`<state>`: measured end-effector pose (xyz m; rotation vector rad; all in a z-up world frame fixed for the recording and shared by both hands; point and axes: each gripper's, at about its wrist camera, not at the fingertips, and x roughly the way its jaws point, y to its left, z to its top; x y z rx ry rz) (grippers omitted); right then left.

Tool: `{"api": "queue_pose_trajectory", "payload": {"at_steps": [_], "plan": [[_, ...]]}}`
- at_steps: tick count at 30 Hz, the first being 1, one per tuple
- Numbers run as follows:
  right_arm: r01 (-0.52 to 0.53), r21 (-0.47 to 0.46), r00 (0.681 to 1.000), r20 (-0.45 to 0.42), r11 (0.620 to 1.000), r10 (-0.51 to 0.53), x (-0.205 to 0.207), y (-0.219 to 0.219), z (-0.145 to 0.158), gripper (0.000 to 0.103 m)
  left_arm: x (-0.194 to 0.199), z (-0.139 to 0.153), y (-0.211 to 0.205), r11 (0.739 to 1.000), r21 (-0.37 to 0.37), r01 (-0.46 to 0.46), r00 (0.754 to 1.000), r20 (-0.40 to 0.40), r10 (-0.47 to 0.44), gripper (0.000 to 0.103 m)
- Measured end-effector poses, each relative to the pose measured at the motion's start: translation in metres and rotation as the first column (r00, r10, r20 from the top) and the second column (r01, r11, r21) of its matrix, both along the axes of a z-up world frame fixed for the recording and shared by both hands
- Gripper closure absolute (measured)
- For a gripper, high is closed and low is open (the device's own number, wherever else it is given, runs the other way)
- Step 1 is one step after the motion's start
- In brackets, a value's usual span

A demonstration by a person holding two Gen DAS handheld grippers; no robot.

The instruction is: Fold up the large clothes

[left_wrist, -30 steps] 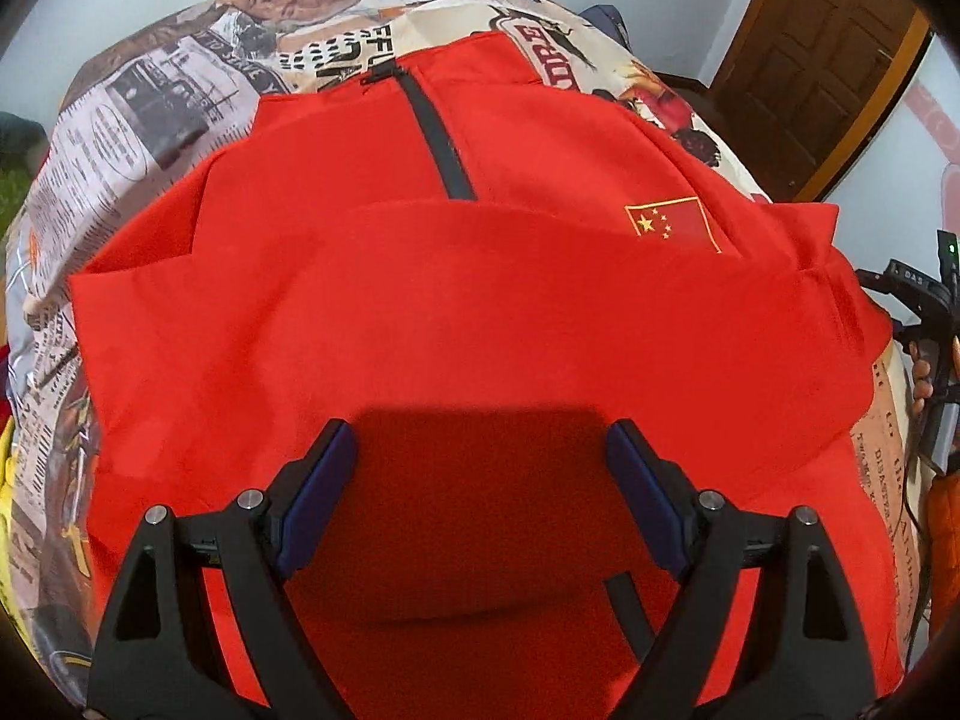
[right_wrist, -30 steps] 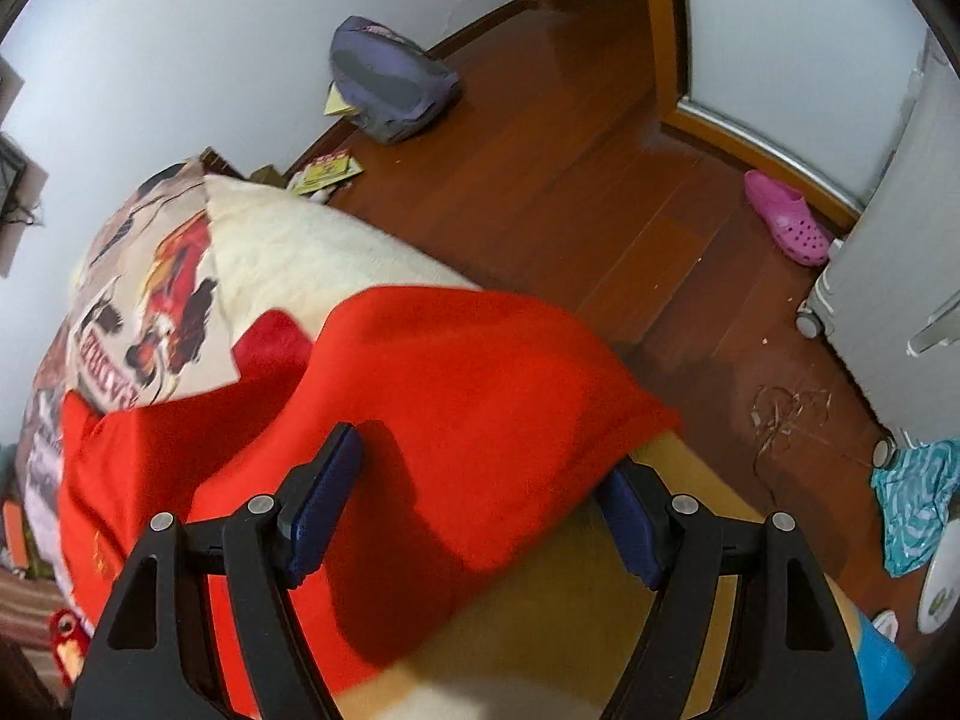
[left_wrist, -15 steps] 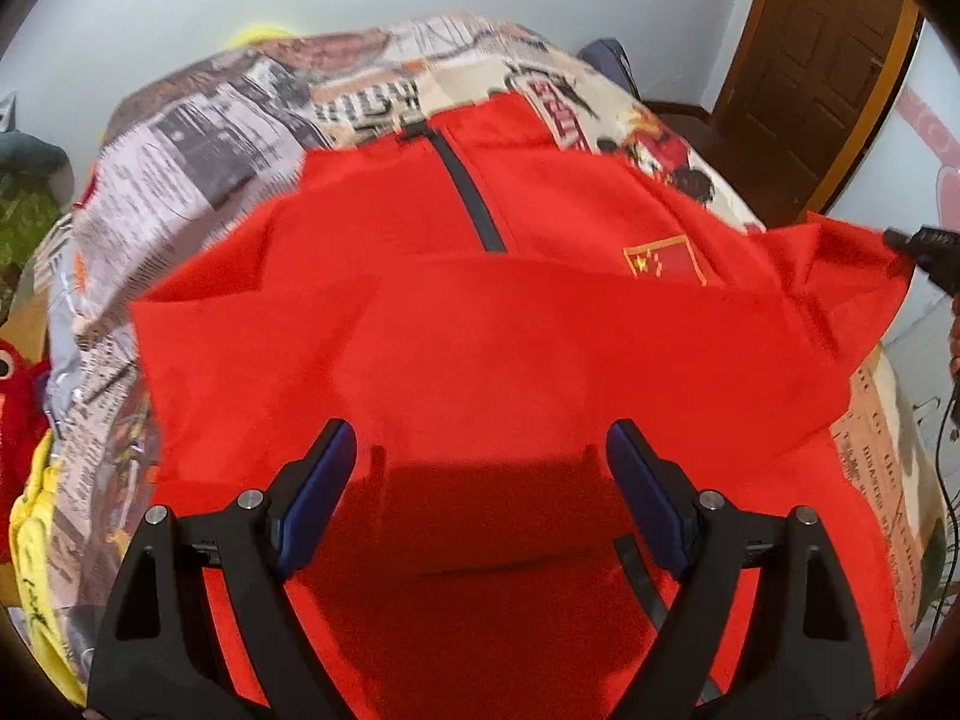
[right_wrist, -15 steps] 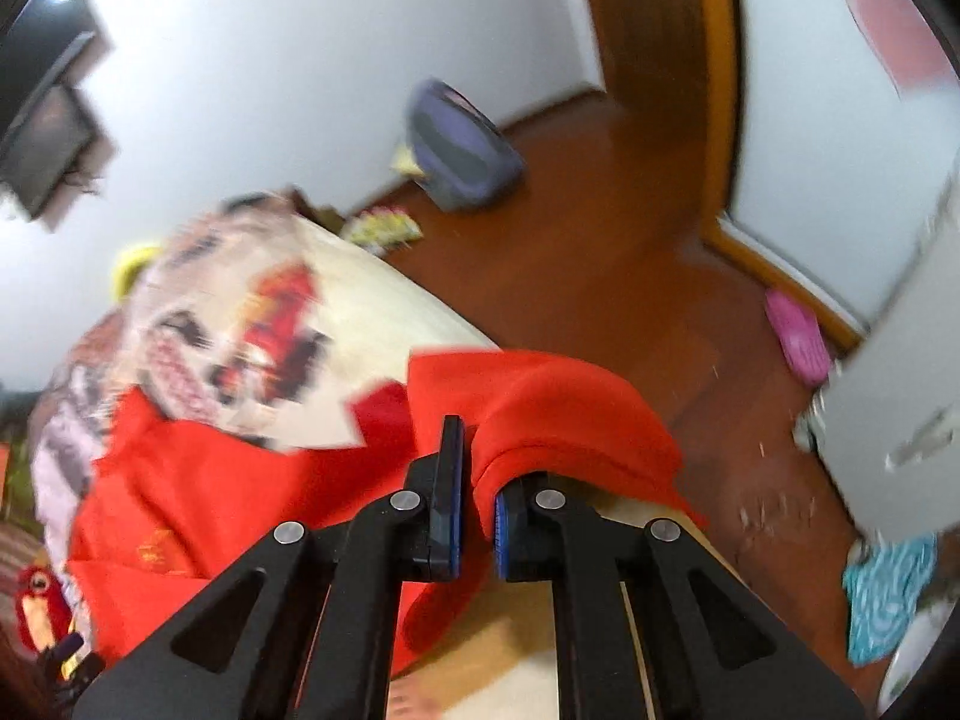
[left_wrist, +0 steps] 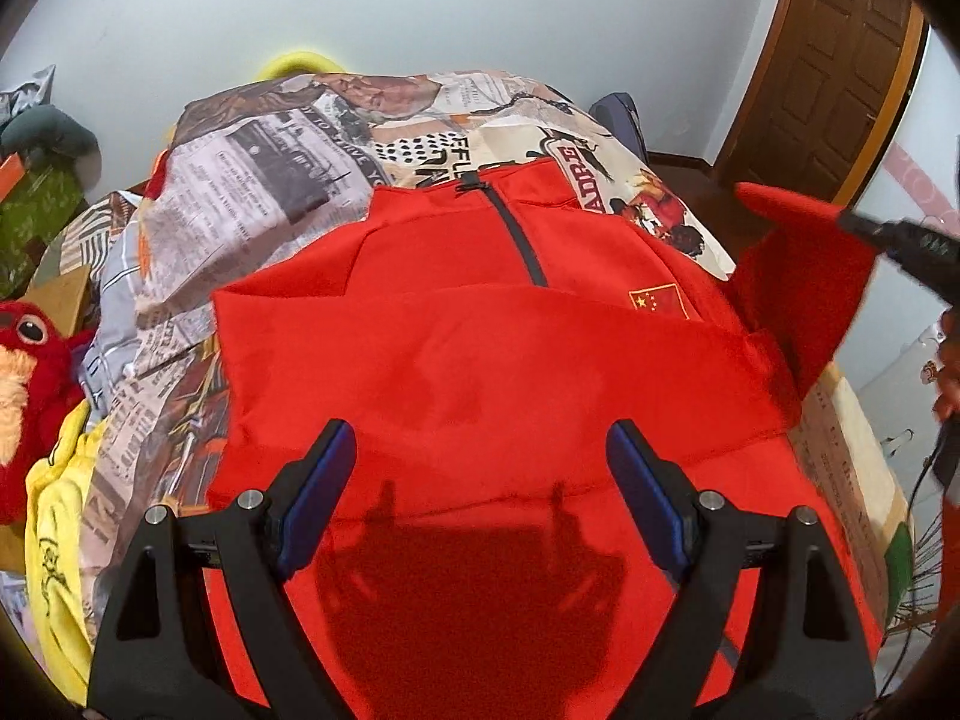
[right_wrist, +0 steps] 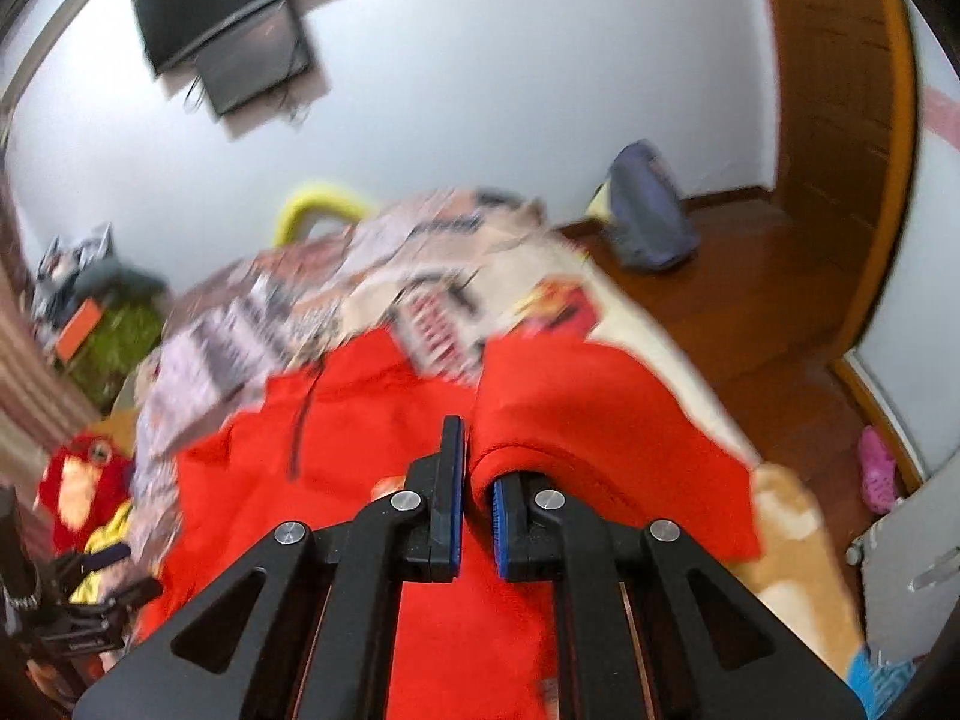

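Red jacket [left_wrist: 492, 360] spread across a bed [left_wrist: 264, 138] covered by a newspaper-print quilt, collar and dark zip [left_wrist: 519, 234] toward the far wall, small flag patch [left_wrist: 659, 301] on the chest. Lower half folded up over the chest, edge just below the flag. Left gripper [left_wrist: 480, 492] hanging over the near part of the jacket, fingers spread wide, nothing between them, shadow thrown on the cloth beneath. Right gripper [right_wrist: 477, 498] pinched tight on a fold of the sleeve [right_wrist: 600, 420], blue pads [right_wrist: 499, 516] pressing red fabric from both sides; sleeve lifted clear of the bed and draped over to the right. Same sleeve seen from the left wrist as a raised red flap [left_wrist: 804, 276] at the bed's right edge, black finger tips [left_wrist: 888, 240] clamped on its corner. No containers visible. Red plush toy [left_wrist: 30, 396] and yellow cloth [left_wrist: 54, 540] beside the bed on the left; bag [right_wrist: 648, 222] and pink slipper [right_wrist: 876, 468] on the wooden floor. Compared with a second earlier: sleeve flat on the bed then between wide-open right fingers, now gripped and raised; left gripper further back, more of the quilt and wall showing.
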<state>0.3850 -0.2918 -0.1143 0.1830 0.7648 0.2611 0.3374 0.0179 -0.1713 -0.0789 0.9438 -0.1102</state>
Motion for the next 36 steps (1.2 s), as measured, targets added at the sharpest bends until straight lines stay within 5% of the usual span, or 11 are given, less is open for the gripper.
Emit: {"api": "queue_pose_trajectory", "payload": {"at_steps": [6, 13, 18, 21, 30, 36], "plan": [[-0.088, -0.017, 0.983, -0.16, 0.996, 0.085, -0.002, 0.063, -0.052, 0.096, -0.017, -0.007, 0.018, 1.0, -0.013, -0.007, 1.0, -0.022, 0.007, 0.018], [-0.169, -0.078, 0.923, -0.362, 0.983, 0.13, -0.008, 0.104, -0.11, 0.091, -0.031, -0.022, 0.032, 0.999, -0.028, -0.016, 0.998, -0.059, 0.014, 0.018], [-0.243, -0.04, 0.875, -0.44, 0.969, 0.201, -0.018, 0.109, -0.116, 0.059, -0.033, -0.034, 0.034, 1.0, -0.007, -0.028, 0.996, -0.08, 0.027, 0.018], [-0.258, 0.024, 0.861, -0.448, 0.966, 0.241, -0.024, 0.096, -0.105, 0.059, -0.032, -0.034, 0.031, 1.0, -0.007, -0.024, 0.997, -0.079, 0.023, 0.018], [-0.106, 0.051, 0.952, -0.284, 0.993, 0.116, -0.018, 0.025, -0.061, 0.059, -0.023, -0.022, 0.021, 0.999, -0.029, -0.027, 0.999, -0.042, 0.025, 0.018], [0.086, 0.085, 0.944, -0.326, 0.993, -0.054, 0.001, -0.04, -0.08, 0.059, -0.01, -0.024, 0.014, 1.0, 0.005, -0.029, 0.999, -0.031, 0.029, 0.018]]}}
